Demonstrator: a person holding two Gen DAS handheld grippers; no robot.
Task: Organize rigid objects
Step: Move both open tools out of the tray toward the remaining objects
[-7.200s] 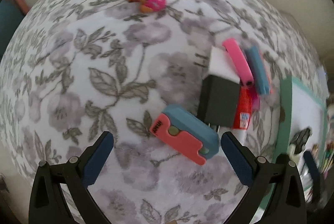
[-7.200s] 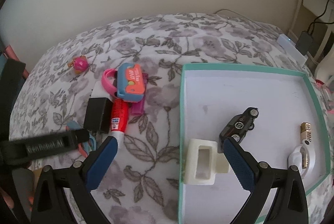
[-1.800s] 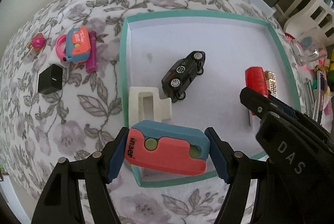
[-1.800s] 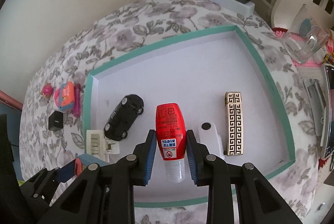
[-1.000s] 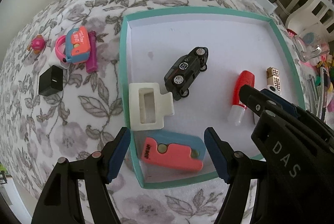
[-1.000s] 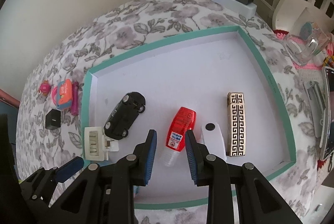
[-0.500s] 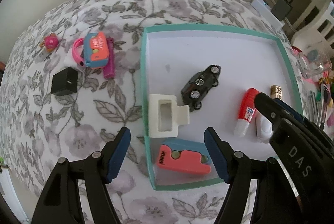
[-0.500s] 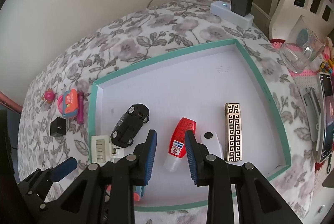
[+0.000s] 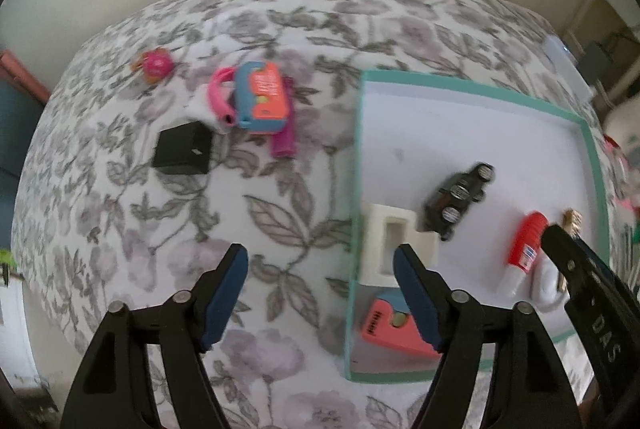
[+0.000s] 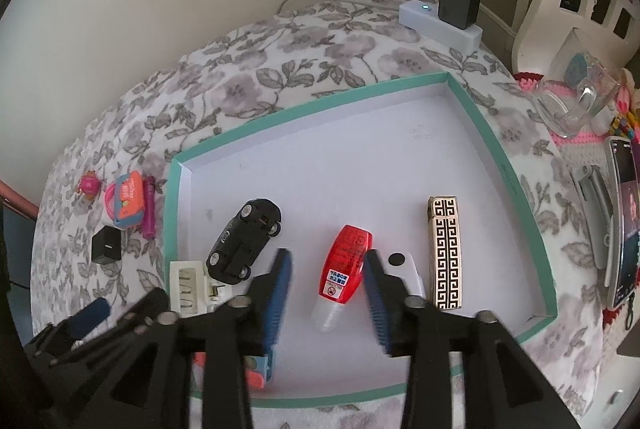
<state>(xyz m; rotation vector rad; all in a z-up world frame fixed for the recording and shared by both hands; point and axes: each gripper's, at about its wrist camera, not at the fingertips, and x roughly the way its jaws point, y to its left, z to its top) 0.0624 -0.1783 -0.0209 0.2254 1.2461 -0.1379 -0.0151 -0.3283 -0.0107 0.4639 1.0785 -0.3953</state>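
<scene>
both claws are wide and empty: right claw (image 10: pixel 326 289) over the red tube (image 10: pixel 344 271) lying in the tray (image 10: pixel 508 165), left claw (image 9: pixel 320 293) over the tabletop (image 9: pixel 280 213), likely headed for the far charger (image 9: pixel 182 148) and toys (image 9: pixel 262 97).

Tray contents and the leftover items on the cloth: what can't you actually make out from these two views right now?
- Pink-and-blue case: left wrist view, part behind the left gripper finger; right wrist view, mostly behind the right gripper.
- White fob: right finger covers its lower half.
- Red tube label: too small to read.
- Toy car: motion-blurred, left view.
- Pink figure: too small to identify.
</scene>
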